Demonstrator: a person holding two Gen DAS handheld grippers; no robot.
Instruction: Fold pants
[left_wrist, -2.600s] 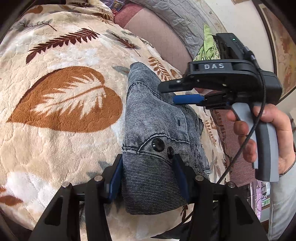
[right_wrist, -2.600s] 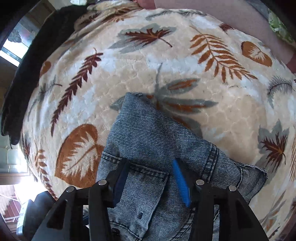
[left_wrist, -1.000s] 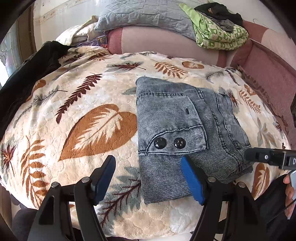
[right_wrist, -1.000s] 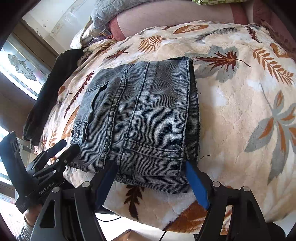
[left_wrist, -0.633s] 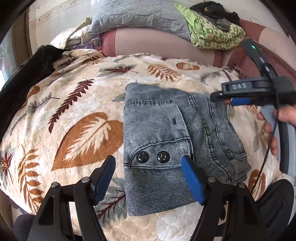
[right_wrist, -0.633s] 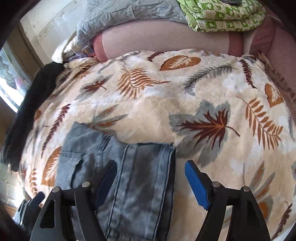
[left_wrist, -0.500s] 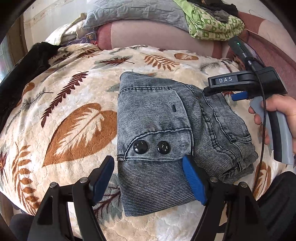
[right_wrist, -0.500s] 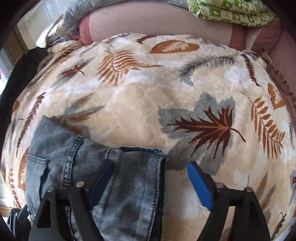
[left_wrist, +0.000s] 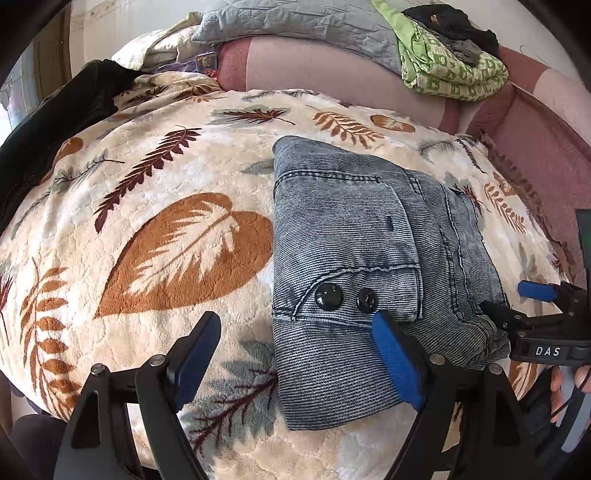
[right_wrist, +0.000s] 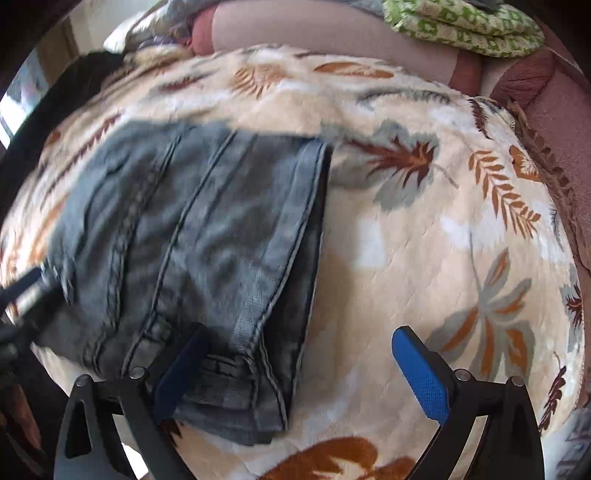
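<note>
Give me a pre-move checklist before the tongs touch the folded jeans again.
1. Jeans folded into a compact stack on the blanket: ok.
2. Left tongs free of cloth, jaws opening: ok.
3. Right tongs open, nothing pinched: ok.
4. Near edges aligned: not ok, layers bunch at the right corner.
5. Pocket buttons on top, visible: ok.
6. Underside layers flat: cannot tell.

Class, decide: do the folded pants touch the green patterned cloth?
Apart. The left wrist view shows bare blanket and sofa between the folded pants and the green patterned cloth.
</note>
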